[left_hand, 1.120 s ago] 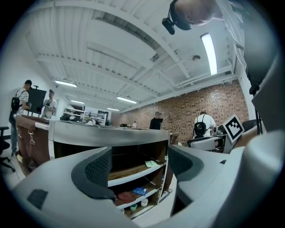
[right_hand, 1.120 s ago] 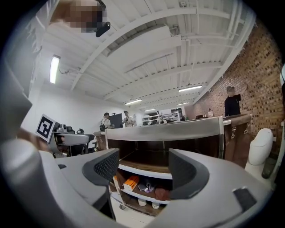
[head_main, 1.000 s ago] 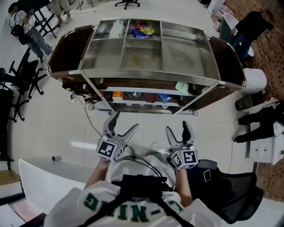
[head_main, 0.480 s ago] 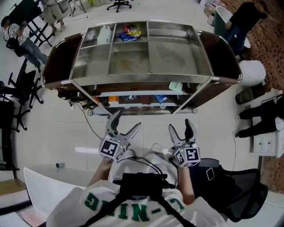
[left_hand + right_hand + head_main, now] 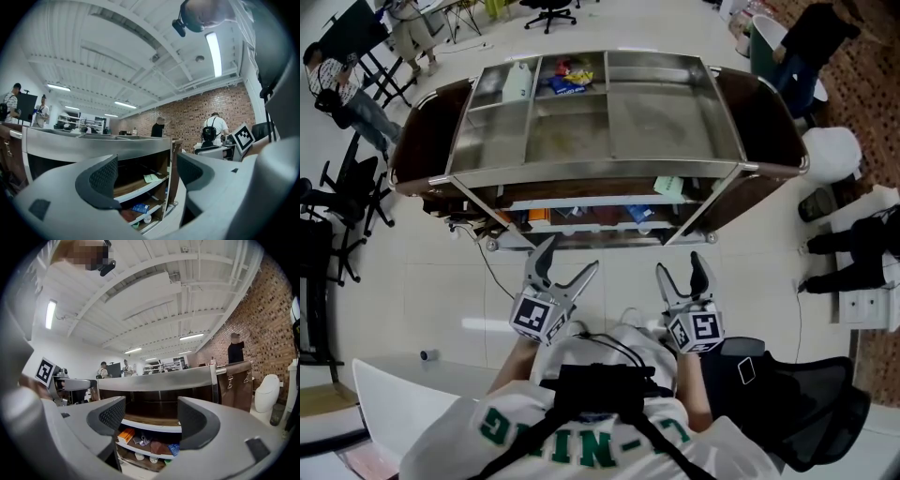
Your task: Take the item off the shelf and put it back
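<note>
Left tool [image 5: 569, 255], right tool [image 5: 679, 266] both gaping empty, facing shelf [image 5: 581, 200]. Level reach-in risking jaws clipping counter rim [image 5: 591, 172], toppling crowded items [image 5: 639, 213].

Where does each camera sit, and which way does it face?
Head view: on the head, steeply down at the shelf unit; left gripper and right gripper show.
Left gripper view: on that gripper, level toward the shelf unit; open jaws show.
Right gripper view: same, its own open jaws.
Shared: all see the shelf unit.
</note>
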